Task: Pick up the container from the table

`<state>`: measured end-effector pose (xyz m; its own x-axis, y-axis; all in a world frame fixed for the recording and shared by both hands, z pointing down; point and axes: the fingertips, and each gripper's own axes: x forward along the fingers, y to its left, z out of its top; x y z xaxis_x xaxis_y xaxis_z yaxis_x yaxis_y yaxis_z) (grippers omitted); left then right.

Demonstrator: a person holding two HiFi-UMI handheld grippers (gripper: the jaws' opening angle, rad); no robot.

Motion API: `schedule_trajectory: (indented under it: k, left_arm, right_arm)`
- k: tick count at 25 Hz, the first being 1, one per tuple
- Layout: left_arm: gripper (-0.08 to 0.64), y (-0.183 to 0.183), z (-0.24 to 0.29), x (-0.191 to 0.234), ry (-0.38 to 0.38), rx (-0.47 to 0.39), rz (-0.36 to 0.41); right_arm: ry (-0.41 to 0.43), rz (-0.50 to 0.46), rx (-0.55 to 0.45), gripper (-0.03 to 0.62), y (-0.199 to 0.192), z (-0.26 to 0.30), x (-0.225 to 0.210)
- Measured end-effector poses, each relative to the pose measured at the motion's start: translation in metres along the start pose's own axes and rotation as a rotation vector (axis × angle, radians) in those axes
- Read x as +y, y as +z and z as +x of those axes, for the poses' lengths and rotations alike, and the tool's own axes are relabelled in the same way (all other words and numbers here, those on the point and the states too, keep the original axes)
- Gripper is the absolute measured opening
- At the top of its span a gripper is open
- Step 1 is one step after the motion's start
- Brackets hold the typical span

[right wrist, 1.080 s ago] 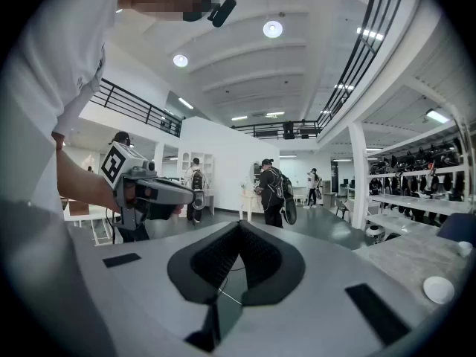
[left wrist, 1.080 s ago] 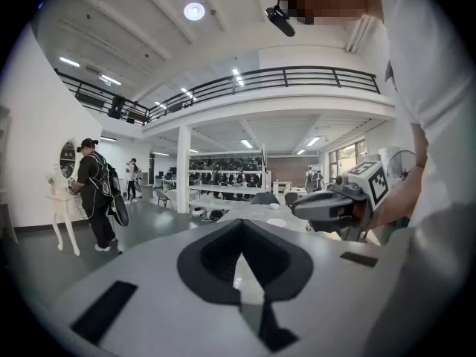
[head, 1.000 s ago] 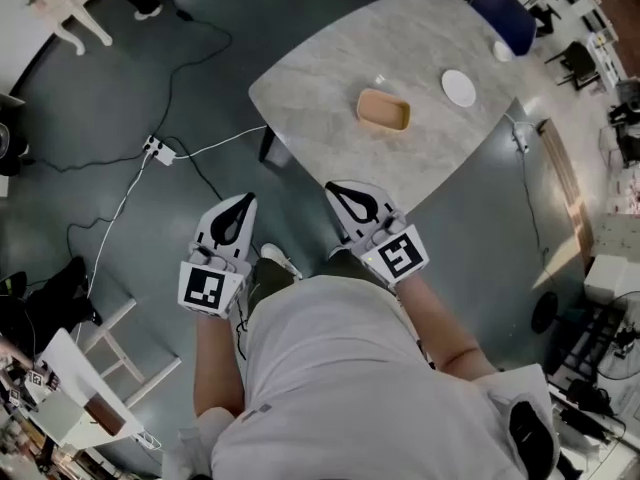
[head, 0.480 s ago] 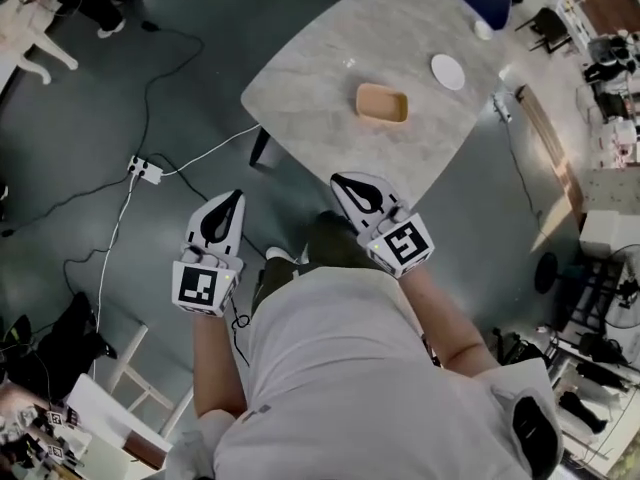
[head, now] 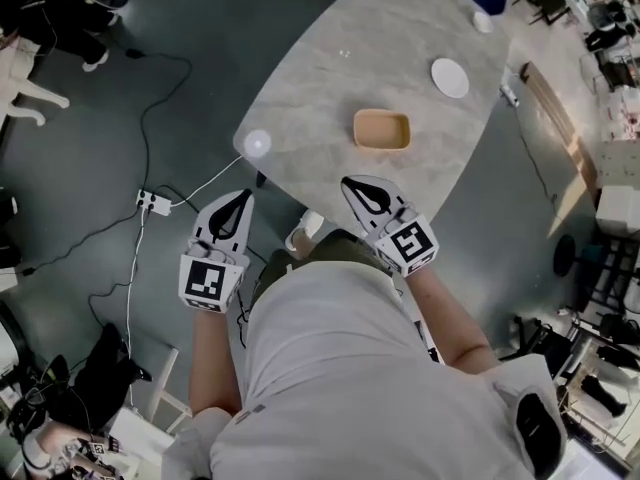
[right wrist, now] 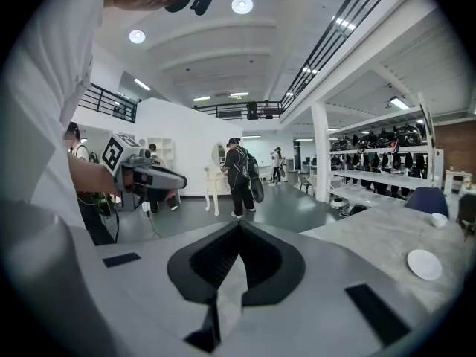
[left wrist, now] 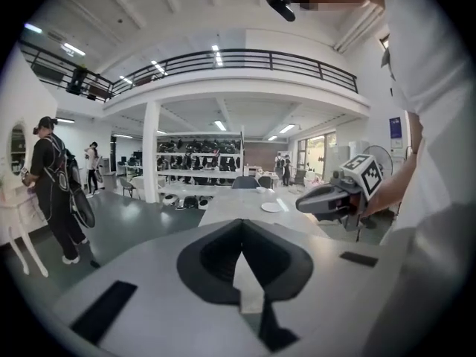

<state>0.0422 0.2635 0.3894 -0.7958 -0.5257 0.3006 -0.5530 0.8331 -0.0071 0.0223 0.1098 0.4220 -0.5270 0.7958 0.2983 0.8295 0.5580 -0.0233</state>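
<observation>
On the table: container is sitting upright near the middle; tan, rectangular with rounded corners, open top facing up, looking empty.
Container neighbours: white plate is lying beyond it toward the right side of the table, well apart; small white cup is standing near the far edge.
Left tool: is hovering over the floor, short of the table's near edge, left of the person's body; tip is pointing toward the table; jaws are meeting at the tip, with nothing between them.
Right tool: is hovering with its tip showing against the table's near edge in the head view; container is lying ahead of it and apart; jaws are pressing tip to tip, gripping nothing.
Tool spacing: both are being held side by side, well apart, marker cubes toward the person.
Contact: neither tool is touching the container.
Floor items: power strip with its white cable is lying left of the table.
Background: people are standing in the open hall in both gripper views; too small for detail.
</observation>
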Motion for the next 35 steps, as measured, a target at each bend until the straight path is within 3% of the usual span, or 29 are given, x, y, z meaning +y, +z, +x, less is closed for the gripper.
schedule_trajectory:
  k: [4,12,18,26,35]
  left_arm:
    - [0.002,0.005,0.046,0.008,-0.071,0.062,0.056]
    - [0.003,0.010,0.137,-0.016,-0.286,0.153,0.126]
    - [0.003,0.009,0.188,-0.035,-0.469,0.210,0.141]
    - [0.003,0.003,0.230,-0.060,-0.682,0.269,0.123]
    - [0.003,-0.035,0.273,-0.092,-0.906,0.398,0.213]
  right_arm:
    - [-0.052,0.039,-0.025,0.008,-0.001,0.008,-0.035]
    - [-0.223,0.155,-0.021,0.008,-0.020,-0.017,-0.092]
    - [-0.426,0.258,0.029,0.008,-0.041,-0.044,-0.111]
    - [-0.616,0.349,0.068,0.008,-0.052,-0.064,-0.109]
    - [-0.829,0.516,0.157,0.009,-0.086,-0.074,-0.095]
